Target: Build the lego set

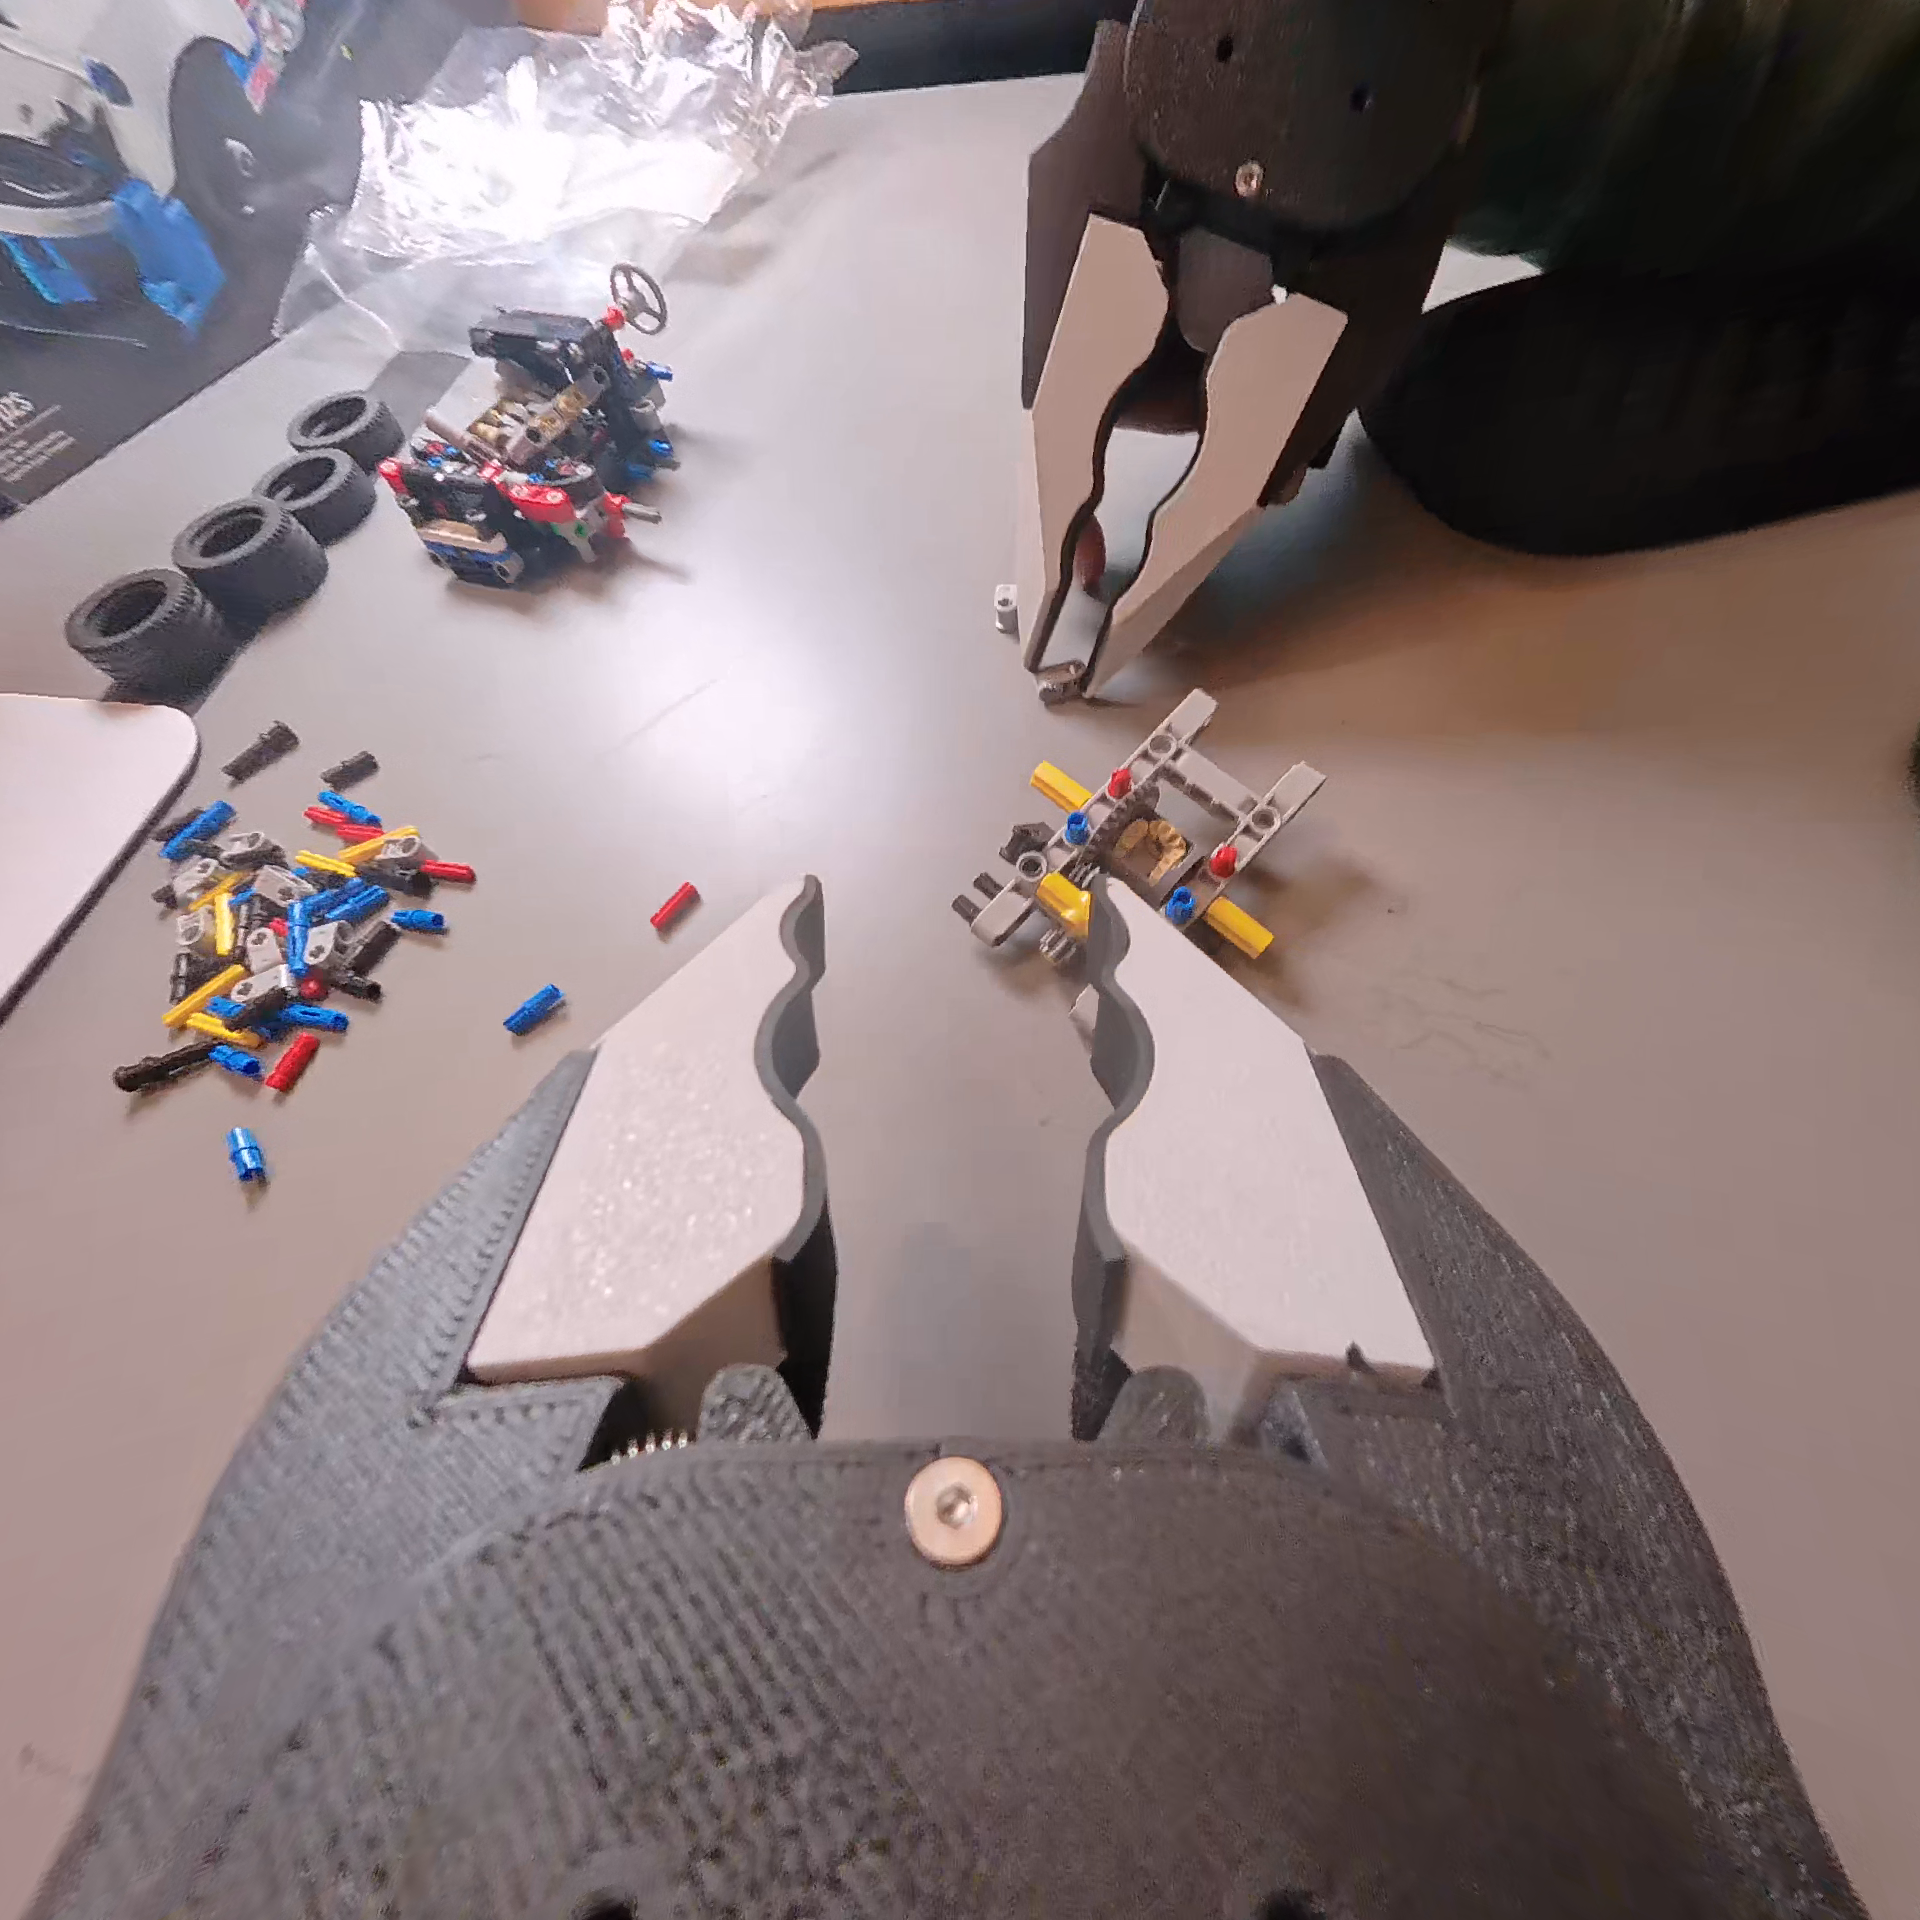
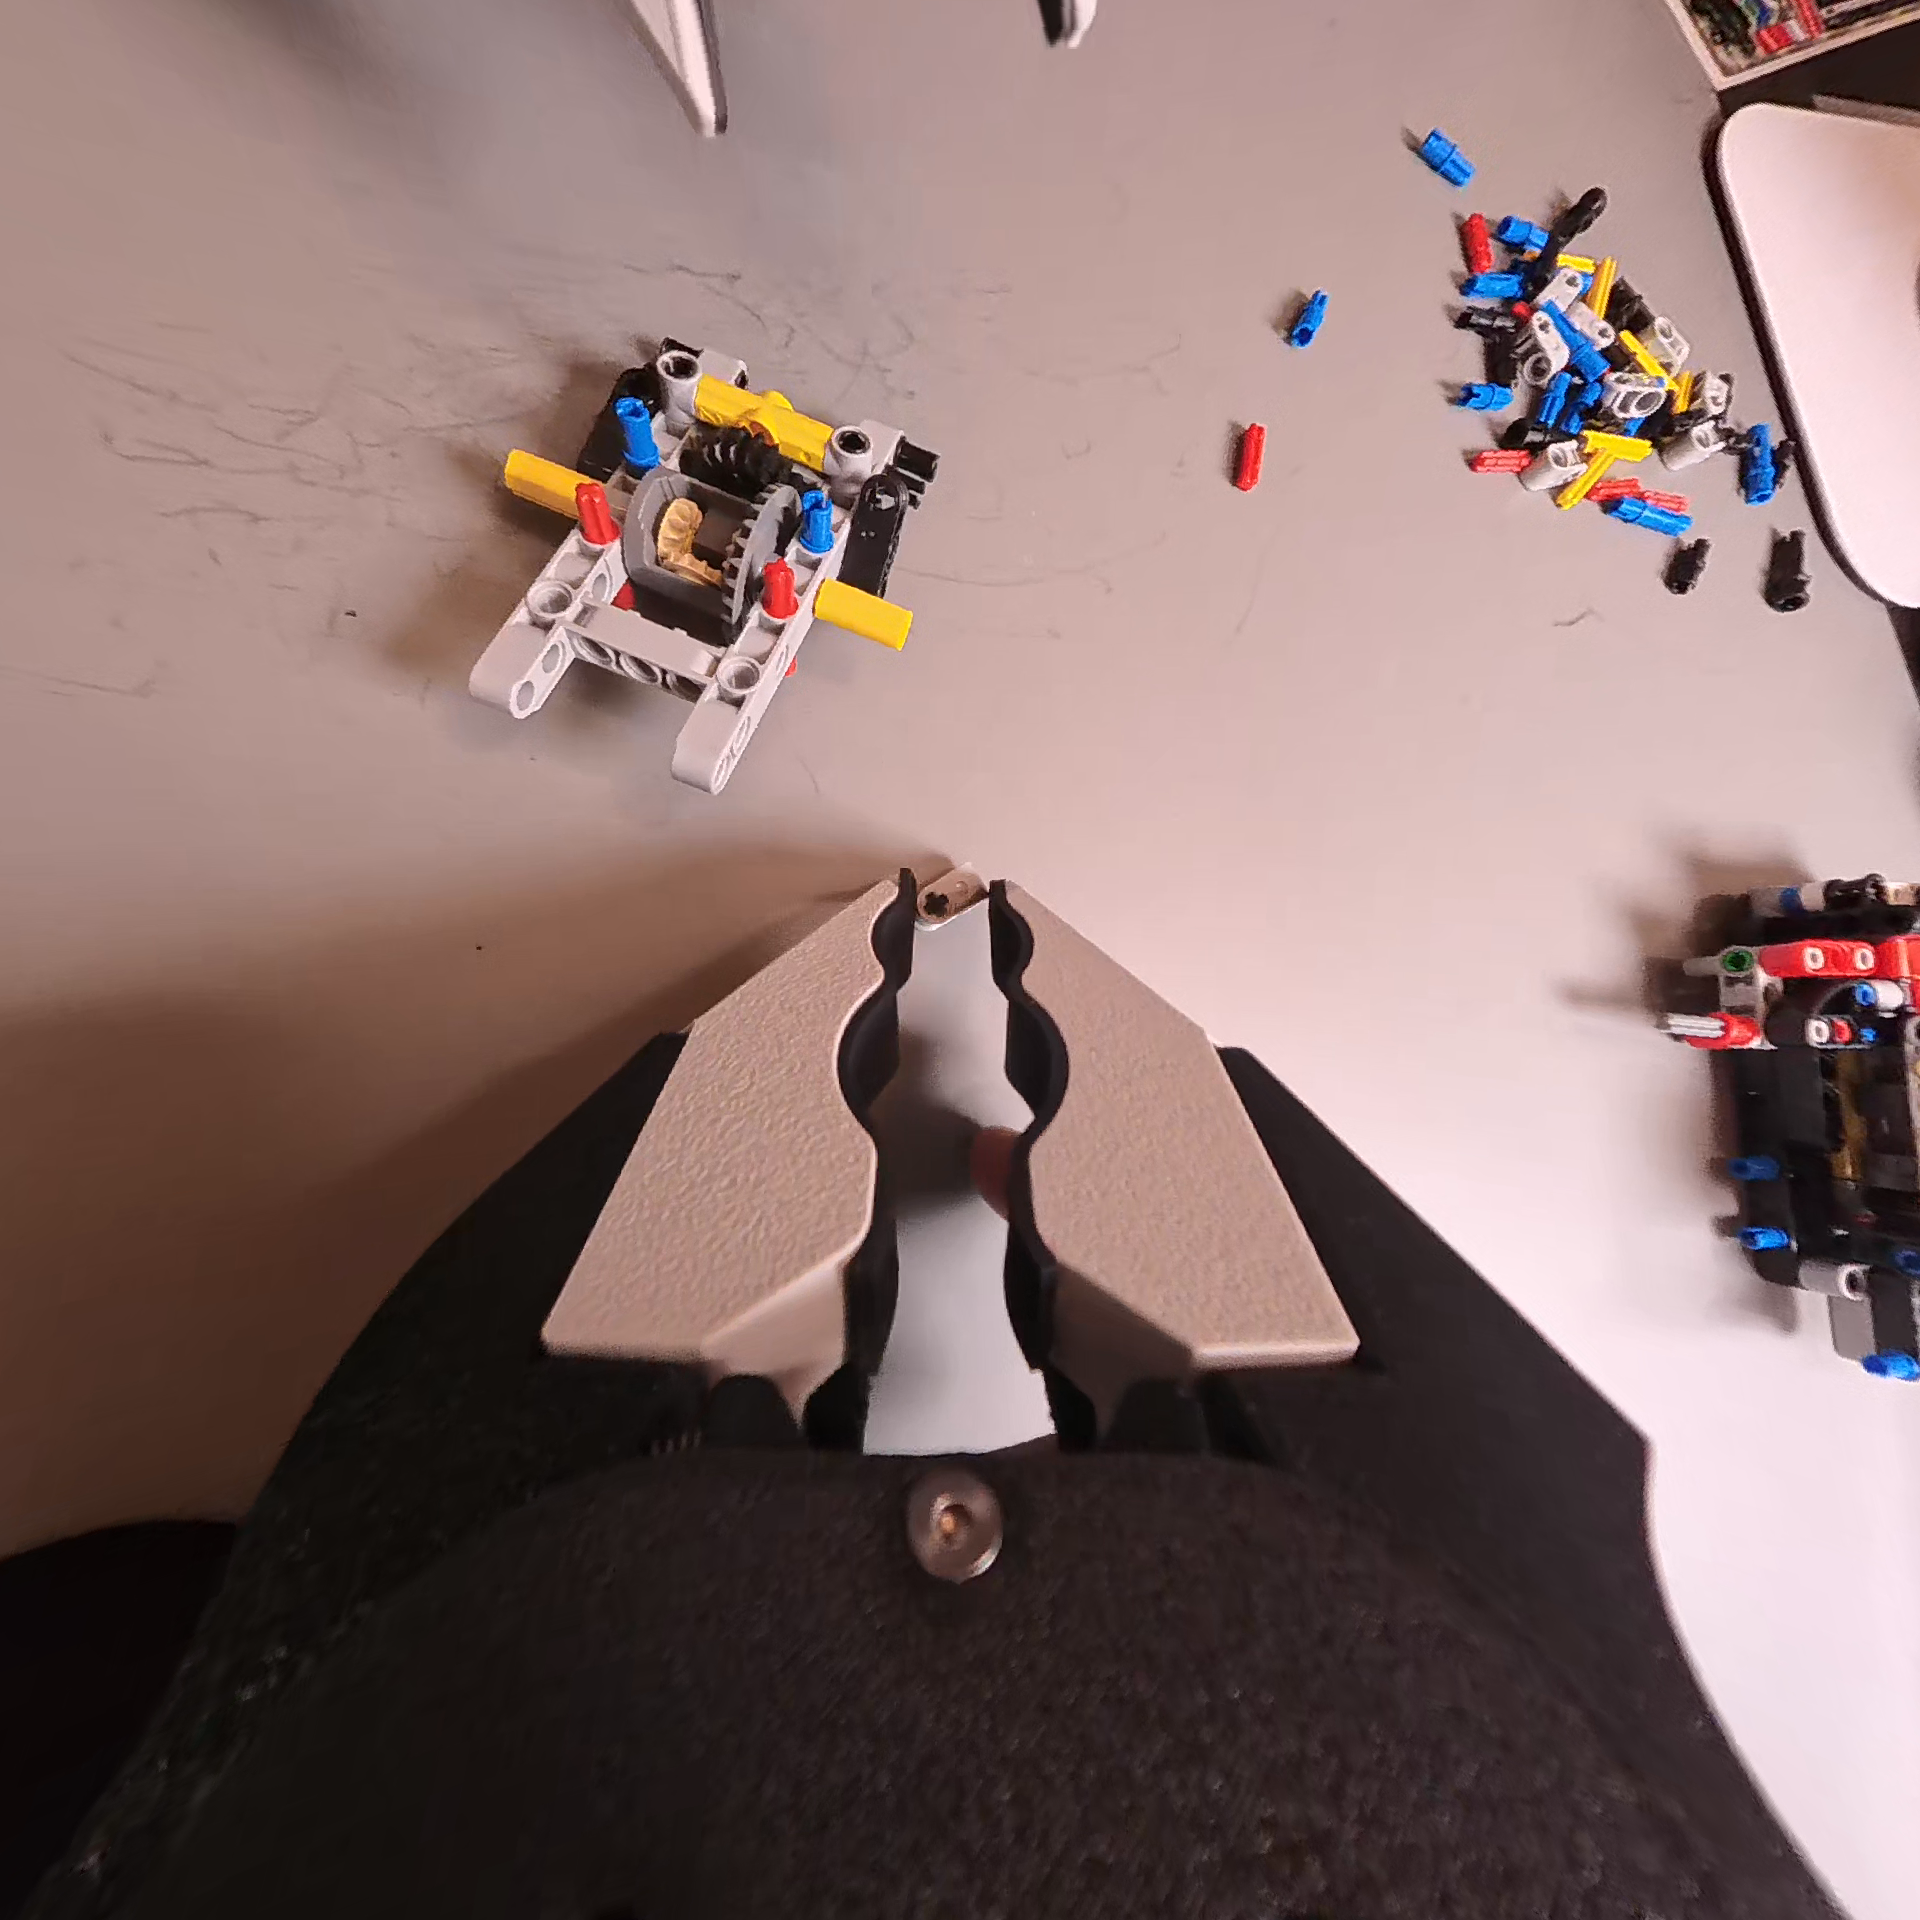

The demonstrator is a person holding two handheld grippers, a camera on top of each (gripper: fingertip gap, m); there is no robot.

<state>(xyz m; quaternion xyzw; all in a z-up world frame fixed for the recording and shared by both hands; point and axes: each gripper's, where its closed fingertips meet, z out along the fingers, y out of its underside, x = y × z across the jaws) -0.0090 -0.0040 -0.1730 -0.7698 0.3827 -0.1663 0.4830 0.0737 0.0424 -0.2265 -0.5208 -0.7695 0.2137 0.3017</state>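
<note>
Grey table, parts everywhere: right hand-held gripper barely pinching a tiny grey connector, left hand-held gripper spread, empty. Connector could easily ping away.

The grey surface, scuffed in places, carries a small grey frame assembly with yellow axles, a larger dark chassis, four black tyres in a row, a heap of coloured pins, crumpled clear plastic and a lone red pin.
</note>
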